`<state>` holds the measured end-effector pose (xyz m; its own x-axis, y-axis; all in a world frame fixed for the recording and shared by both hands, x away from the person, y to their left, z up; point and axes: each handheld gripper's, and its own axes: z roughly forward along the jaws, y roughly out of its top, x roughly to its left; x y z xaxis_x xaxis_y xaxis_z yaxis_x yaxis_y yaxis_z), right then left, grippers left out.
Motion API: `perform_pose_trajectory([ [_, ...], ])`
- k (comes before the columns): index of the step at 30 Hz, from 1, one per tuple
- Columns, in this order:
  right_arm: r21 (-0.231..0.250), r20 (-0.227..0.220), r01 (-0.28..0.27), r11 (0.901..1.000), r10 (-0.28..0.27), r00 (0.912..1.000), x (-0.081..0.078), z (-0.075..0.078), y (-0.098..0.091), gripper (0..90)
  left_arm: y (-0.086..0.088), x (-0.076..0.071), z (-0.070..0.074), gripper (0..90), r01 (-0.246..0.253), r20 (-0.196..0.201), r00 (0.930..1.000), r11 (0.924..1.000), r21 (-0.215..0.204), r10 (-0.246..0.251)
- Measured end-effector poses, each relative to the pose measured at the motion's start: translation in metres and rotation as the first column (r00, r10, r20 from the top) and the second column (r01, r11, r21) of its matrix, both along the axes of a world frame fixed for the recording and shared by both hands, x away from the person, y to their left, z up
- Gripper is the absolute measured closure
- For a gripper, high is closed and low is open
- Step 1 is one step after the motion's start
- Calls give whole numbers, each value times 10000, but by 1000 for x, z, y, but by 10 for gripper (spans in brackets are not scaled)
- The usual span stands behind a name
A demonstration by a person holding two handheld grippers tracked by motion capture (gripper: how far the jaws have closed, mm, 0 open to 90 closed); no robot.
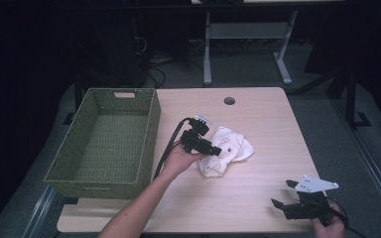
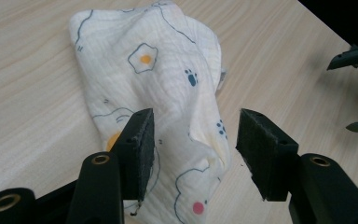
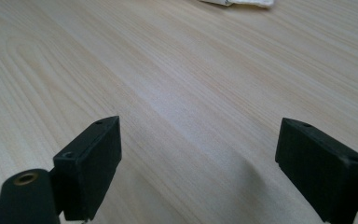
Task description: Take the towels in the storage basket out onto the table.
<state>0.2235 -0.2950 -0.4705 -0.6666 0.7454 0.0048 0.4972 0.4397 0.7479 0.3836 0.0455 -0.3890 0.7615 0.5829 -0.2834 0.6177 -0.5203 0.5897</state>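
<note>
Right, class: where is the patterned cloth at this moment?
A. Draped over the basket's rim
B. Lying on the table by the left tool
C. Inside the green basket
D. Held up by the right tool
B: the cloth lies crumpled on the table at the open left tool.

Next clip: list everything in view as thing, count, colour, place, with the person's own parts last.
Cloth: one, white with a small cartoon print, crumpled at the table's middle.
Woven basket: one, olive green, empty, on the table's left side.
Table: one, light wood, with a round hole near its far edge.
Desk frame: one, grey, on the floor beyond the table.
Left gripper: one, black, open, jaws either side of a cloth fold.
Right gripper: one, black, open, at the near right corner.
Hands: two, each holding a gripper.
</note>
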Motion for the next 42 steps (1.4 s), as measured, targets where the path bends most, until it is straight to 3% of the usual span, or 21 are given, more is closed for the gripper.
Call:
perform_pose_trajectory([
  [6, -32, 14, 3, 10000, -3, 10000, 1, 0, 0, 140, 6, -8, -1, 411, 46, 219, 9997, 10000, 40, -47],
  [9, -27, -35, 1, 10000, -2, 10000, 1, -1, 1, 140, 10, -12, -2, 391, -83, 244, 9997, 9997, -235, 88],
  [12, -47, -47, -17, 10000, 17, 10000, 1, -1, 2, 140, 13, -14, -3, 374, 80, 303, 9995, 10000, 16, -81],
  [17, -55, -32, -29, 10000, 29, 10000, 2, -1, 3, 140, 16, -19, -5, 351, 19, 240, 9997, 9995, -322, -11],
  [25, -28, -8, 25, 10000, -25, 10000, 1, -1, 1, 140, 21, -28, -8, 319, 328, 296, 9990, 9994, -107, -325],
  [29, -48, -35, 18, 10000, -18, 10000, 1, -1, 2, 140, 23, -34, -7, 310, 248, 189, 9995, 9977, -630, -237],
  [42, -46, 12, 41, 10000, -41, 10000, 0, -1, 1, 140, 27, -55, -7, 302, 550, 624, 9967, 9978, -356, -527],
])
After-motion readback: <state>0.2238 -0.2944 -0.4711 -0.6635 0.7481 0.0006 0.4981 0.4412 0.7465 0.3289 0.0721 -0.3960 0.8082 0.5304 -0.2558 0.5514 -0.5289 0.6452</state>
